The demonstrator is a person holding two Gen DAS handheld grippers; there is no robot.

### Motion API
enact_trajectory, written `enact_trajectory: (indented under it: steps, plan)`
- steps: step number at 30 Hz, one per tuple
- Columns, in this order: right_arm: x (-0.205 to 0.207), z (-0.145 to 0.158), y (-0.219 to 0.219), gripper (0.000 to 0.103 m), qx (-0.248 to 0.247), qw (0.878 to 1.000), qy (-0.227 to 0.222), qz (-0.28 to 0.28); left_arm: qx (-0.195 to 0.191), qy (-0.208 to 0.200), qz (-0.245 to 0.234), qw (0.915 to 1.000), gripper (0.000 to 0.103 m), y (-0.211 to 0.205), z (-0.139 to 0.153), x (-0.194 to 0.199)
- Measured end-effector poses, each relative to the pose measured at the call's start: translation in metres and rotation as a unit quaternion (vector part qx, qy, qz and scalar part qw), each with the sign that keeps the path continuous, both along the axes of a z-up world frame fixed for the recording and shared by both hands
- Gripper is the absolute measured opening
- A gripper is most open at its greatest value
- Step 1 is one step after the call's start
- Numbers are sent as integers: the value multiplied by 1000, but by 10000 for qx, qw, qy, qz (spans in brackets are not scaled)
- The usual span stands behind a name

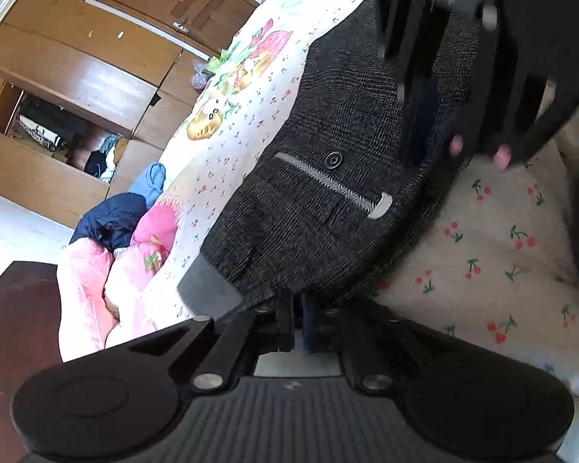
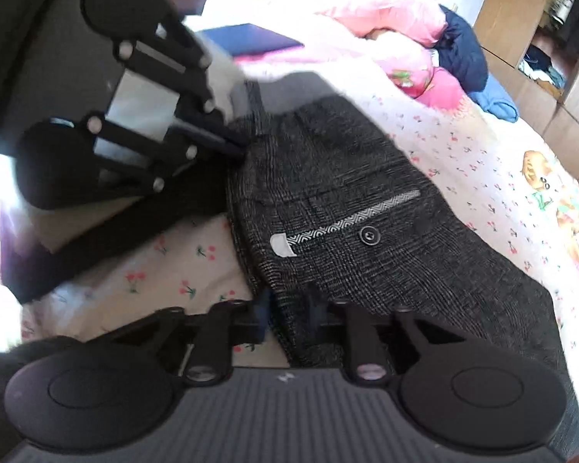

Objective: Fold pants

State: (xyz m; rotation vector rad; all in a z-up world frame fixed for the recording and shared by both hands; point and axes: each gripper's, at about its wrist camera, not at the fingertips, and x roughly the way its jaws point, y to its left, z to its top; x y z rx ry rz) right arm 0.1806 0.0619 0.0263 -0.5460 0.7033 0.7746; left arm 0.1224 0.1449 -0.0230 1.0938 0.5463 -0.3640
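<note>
Dark grey checked pants (image 1: 320, 177) lie on a cherry-print bedsheet (image 1: 494, 258), back pocket with a button (image 1: 334, 160) and a herringbone trim facing up. My left gripper (image 1: 295, 308) is shut on the waistband edge of the pants. In the right wrist view the pants (image 2: 366, 200) run up and away, and my right gripper (image 2: 289, 308) is closed on the fabric's edge. The left gripper (image 2: 235, 142) shows there at the upper left, pinching the waist corner. The right gripper (image 1: 424, 123) shows at the top of the left wrist view, on the pants.
A pink quilt (image 2: 370, 11) and dark blue clothes (image 2: 463, 50) are heaped at the head of the bed. A dark blue flat item (image 2: 251, 38) lies near them. Wooden wardrobes (image 1: 81, 65) stand beside the bed. A dark wooden headboard (image 1: 15, 316) is close.
</note>
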Motion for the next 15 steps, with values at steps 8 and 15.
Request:
enact_trajectory:
  steps: [8,15]
  plan:
    - [-2,27,-97,26,917,9829,183,-1589,-169,-140,255,9994,24,-12,32,-12]
    - [-2,10,-233,26,1183,9145,474,-3841,-1104,366,-414,9923,24,-105,28,-7]
